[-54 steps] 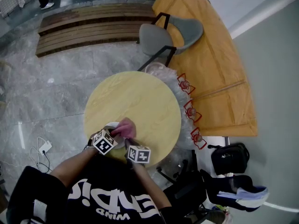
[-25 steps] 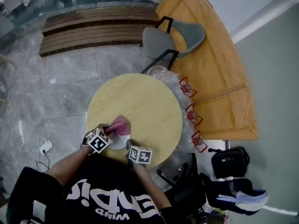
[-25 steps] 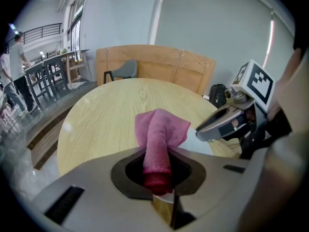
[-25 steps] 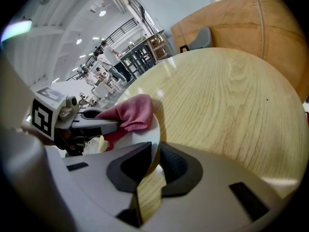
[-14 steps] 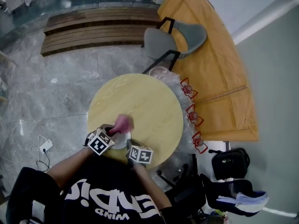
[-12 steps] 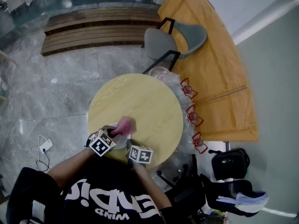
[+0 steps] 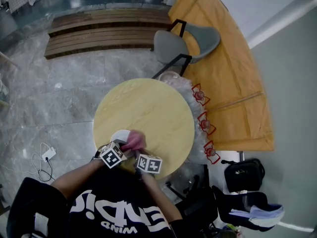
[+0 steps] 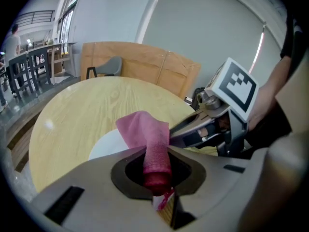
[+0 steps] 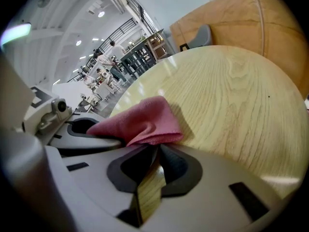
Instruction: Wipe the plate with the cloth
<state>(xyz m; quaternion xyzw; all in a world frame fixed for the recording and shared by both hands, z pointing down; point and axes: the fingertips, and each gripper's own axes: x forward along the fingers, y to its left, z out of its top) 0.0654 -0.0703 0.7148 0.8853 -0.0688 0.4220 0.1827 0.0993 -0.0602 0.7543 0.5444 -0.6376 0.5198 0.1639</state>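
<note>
Wiping cloth: pink, bunched over the right rim of the plate.
Left gripper: clenched on the cloth, nearest the plate's bare white left side.
Right gripper: jaws pinched at the plate's near rim, apparently steadying it.
Table: round, wooden, under the plate.
</note>
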